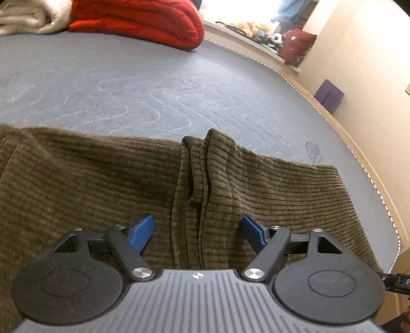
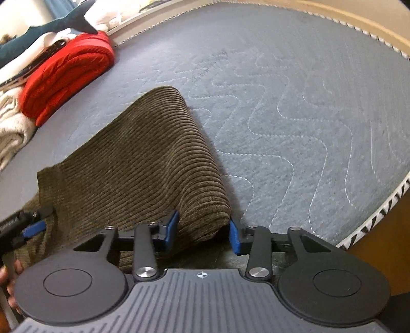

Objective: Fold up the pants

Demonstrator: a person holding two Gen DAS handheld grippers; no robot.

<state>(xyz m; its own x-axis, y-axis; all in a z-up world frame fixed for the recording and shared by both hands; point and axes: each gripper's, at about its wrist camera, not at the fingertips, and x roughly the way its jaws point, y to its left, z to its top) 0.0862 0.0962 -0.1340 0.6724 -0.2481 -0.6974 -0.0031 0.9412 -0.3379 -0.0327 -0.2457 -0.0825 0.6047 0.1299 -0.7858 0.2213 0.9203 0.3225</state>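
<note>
Corduroy pants (image 2: 143,164), olive-brown, lie on the grey quilted mattress (image 2: 294,115), a folded edge bunched up near its front. Wide bare mattress stretches beyond, with a red blanket (image 1: 143,20) folded at the far side. The right gripper (image 2: 203,231), angled downward, brackets the rolled fold, pads touching the cloth. The left gripper (image 1: 197,230) hangs spread apart over the seam ridge, gripping nothing.

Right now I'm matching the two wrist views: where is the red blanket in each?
Left wrist view: red blanket at the top, left of centre, beyond the pants.
Right wrist view: red blanket at the upper left.
Shared landmark: the grey quilted mattress it lies on.
</note>
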